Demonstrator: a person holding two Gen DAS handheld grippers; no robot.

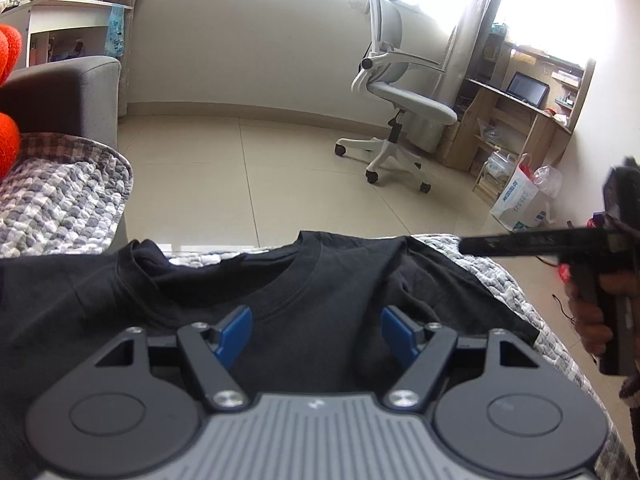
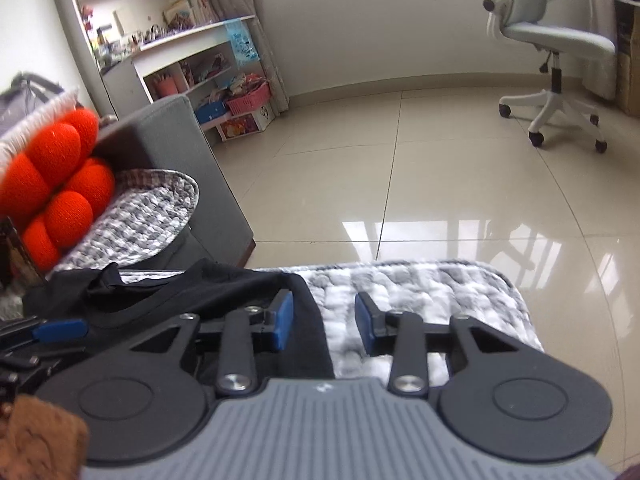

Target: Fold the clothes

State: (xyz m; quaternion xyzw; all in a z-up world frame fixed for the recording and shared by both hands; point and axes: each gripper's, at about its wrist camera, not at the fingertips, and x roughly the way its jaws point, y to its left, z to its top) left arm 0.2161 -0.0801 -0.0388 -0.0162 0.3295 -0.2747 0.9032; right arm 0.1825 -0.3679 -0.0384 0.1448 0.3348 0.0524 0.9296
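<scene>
The black T-shirt (image 1: 304, 296) lies spread on a grey-and-white quilted pad (image 2: 420, 300), neckline at the far side, directly under and ahead of the left claw (image 1: 316, 330). That claw hangs above the chest area just short of the collar, its blue pads wide apart with nothing between them. The right claw (image 2: 324, 322) is partly open and grips nothing; its left pad sits over the shirt's right-hand edge, its right pad over bare quilt, so the hem or side seam runs between the jaws without being pinched. I judge the folding to be at an early stage: the right side looks turned in or bunched near the sleeve, the left sleeve past the left claw is rumpled, and no neat rectangle is formed yet. Both sides and the lengthwise fold seem left to do. As for containers, a pink basket (image 2: 248, 98) on the floor far beyond the right claw holds mixed items too small to name.
</scene>
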